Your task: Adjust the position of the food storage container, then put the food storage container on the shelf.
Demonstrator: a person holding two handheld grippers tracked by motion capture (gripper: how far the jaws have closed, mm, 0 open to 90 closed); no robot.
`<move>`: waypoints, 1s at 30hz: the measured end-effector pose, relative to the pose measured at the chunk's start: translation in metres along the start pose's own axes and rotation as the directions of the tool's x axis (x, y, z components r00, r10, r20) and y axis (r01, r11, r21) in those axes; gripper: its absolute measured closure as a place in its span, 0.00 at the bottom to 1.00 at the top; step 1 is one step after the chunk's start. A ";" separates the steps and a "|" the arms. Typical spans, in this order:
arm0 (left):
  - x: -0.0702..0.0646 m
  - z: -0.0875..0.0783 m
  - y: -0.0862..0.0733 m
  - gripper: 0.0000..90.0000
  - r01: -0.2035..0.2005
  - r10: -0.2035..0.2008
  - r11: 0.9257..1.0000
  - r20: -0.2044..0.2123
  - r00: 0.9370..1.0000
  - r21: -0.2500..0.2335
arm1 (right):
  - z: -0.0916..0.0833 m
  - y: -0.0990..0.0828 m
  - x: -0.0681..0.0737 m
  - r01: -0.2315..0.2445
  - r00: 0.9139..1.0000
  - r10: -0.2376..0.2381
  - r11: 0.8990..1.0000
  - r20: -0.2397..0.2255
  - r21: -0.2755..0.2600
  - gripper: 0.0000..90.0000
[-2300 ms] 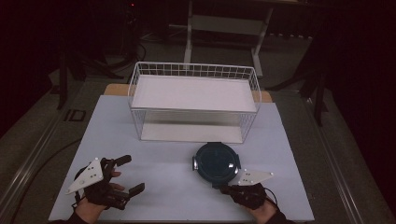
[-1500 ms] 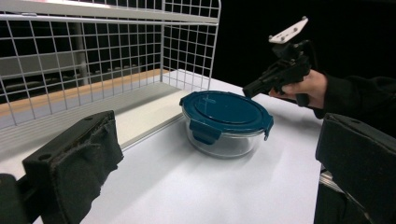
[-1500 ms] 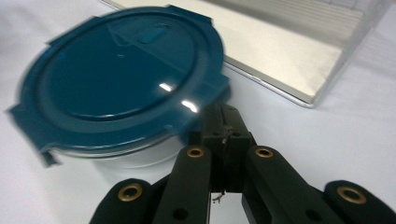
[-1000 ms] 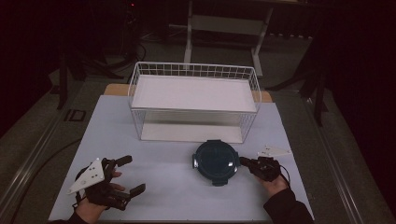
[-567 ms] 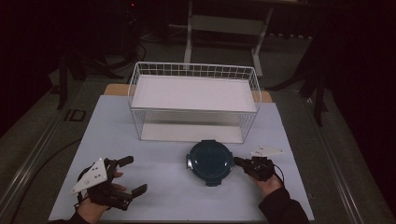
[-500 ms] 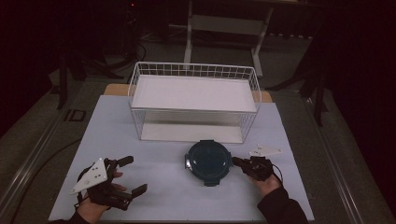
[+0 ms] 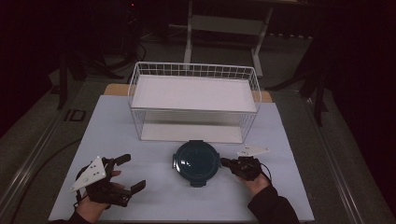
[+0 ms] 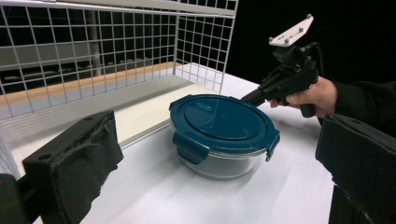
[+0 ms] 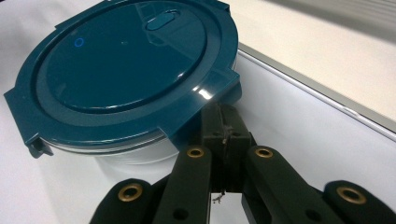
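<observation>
A round container (image 7: 196,162) with a dark blue lid sits upright on the white table (image 7: 289,140), just before the wire basket (image 7: 194,100). The right gripper (image 7: 225,162), jaws pressed together, touches its side; the left gripper (image 7: 128,172) rests spread apart, dark room around

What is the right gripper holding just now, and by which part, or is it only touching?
Nothing is gripped. The right gripper has its fingers shut together, tips pressed against the side of the container just under a lid latch. The left gripper is open and holds nothing.
</observation>
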State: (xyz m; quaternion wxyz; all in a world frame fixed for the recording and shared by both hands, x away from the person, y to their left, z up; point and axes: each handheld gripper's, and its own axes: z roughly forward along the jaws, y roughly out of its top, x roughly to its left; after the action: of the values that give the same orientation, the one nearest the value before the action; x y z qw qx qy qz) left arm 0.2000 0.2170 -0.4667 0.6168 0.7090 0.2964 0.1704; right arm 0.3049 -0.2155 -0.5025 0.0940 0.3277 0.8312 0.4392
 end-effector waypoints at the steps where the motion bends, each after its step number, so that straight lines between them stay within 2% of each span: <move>1: 0.000 0.000 0.000 0.00 0.003 -0.003 1.000 0.002 1.000 0.000 | 0.002 0.001 0.001 0.001 1.000 -0.001 1.000 -0.006 -0.001 1.00; 2: 0.001 0.000 0.000 0.00 0.009 -0.009 1.000 -0.011 1.000 -0.001 | 0.004 0.003 0.004 0.015 1.000 -0.015 1.000 -0.016 0.004 1.00; 6: 0.002 0.000 0.000 0.00 0.023 -0.023 1.000 -0.001 1.000 0.002 | 0.009 0.005 0.007 0.011 1.000 -0.011 1.000 -0.021 0.001 1.00; 9: 0.000 0.000 0.000 0.00 0.019 -0.019 1.000 0.005 1.000 0.000 | 0.009 0.006 0.005 -0.001 1.000 0.001 1.000 -0.026 -0.010 1.00; 11: -0.001 0.001 0.000 0.00 0.010 -0.010 1.000 0.012 1.000 0.005 | 0.005 0.008 0.004 0.001 1.000 -0.001 1.000 -0.010 -0.031 1.00; 13: -0.003 0.002 -0.001 0.00 -0.005 0.005 1.000 0.024 1.000 0.012 | -0.002 0.011 0.004 0.005 1.000 -0.005 0.999 0.001 -0.050 1.00; 14: -0.004 0.004 -0.001 0.00 -0.048 0.047 0.999 0.031 0.998 0.020 | -0.009 0.012 0.004 0.018 1.000 -0.017 0.997 0.012 -0.078 0.94; 15: -0.004 0.004 -0.001 0.00 -0.048 0.047 0.999 0.031 0.998 0.020 | -0.009 0.012 0.004 0.018 1.000 -0.017 0.997 0.012 -0.078 0.94; 16: -0.005 0.005 -0.001 0.00 -0.070 0.070 0.997 0.021 0.997 0.019 | -0.013 0.013 0.005 0.016 1.000 -0.014 0.996 0.014 -0.093 0.92; 17: -0.006 0.006 -0.001 0.00 -0.078 0.077 0.997 0.026 0.997 0.019 | -0.016 0.014 0.005 0.018 1.000 -0.017 0.995 0.012 -0.101 0.88; 18: -0.005 0.007 0.000 0.00 -0.071 0.070 0.997 0.036 0.997 0.020 | -0.021 0.014 0.008 0.021 1.000 -0.020 0.992 0.013 -0.127 0.78; 19: -0.006 0.007 0.000 0.01 -0.059 0.058 0.998 0.049 0.997 0.018 | -0.023 0.014 0.009 0.021 1.000 -0.019 0.990 0.017 -0.137 0.74; 21: -0.007 0.008 0.003 0.04 -0.058 0.057 0.998 0.042 0.997 0.025 | -0.027 0.015 0.012 0.015 1.000 -0.013 0.987 0.015 -0.161 0.59; 22: -0.007 0.008 0.003 0.04 -0.058 0.057 0.998 0.042 0.997 0.025 | -0.027 0.015 0.012 0.015 1.000 -0.013 0.987 0.015 -0.161 0.59; 23: -0.008 0.008 0.006 0.04 -0.061 0.060 0.997 0.028 0.998 0.036 | -0.031 0.015 0.016 0.017 1.000 -0.014 0.982 0.018 -0.186 0.45; 24: -0.009 0.009 0.008 0.04 -0.061 0.061 0.997 0.018 0.998 0.036 | -0.033 0.016 0.017 0.015 1.000 -0.016 0.978 0.001 -0.207 0.38; 26: -0.010 0.010 0.015 0.03 -0.044 0.042 0.999 0.041 0.998 0.025 | -0.036 0.017 0.018 0.008 0.999 -0.015 0.975 -0.031 -0.223 0.17; 28: -0.010 0.011 0.024 0.03 -0.040 0.038 0.999 0.055 0.998 0.026 | -0.038 0.019 0.020 0.040 0.998 -0.050 0.975 -0.038 -0.221 0.14; 29: -0.011 0.013 0.028 0.03 -0.044 0.042 0.999 0.053 0.998 0.033 | -0.039 0.020 0.022 0.060 0.997 -0.067 0.974 -0.025 -0.218 0.11; 30: -0.011 0.013 0.028 0.02 -0.044 0.042 0.999 0.053 0.998 0.033 | -0.039 0.020 0.022 0.060 0.997 -0.067 0.974 -0.025 -0.218 0.11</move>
State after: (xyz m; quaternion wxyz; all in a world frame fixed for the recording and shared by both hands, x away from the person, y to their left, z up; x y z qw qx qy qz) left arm 0.2055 0.1986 -0.4400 0.6084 0.7298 0.2677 0.1599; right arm 0.2799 -0.2195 -0.4608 0.1299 0.2816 0.7897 0.5294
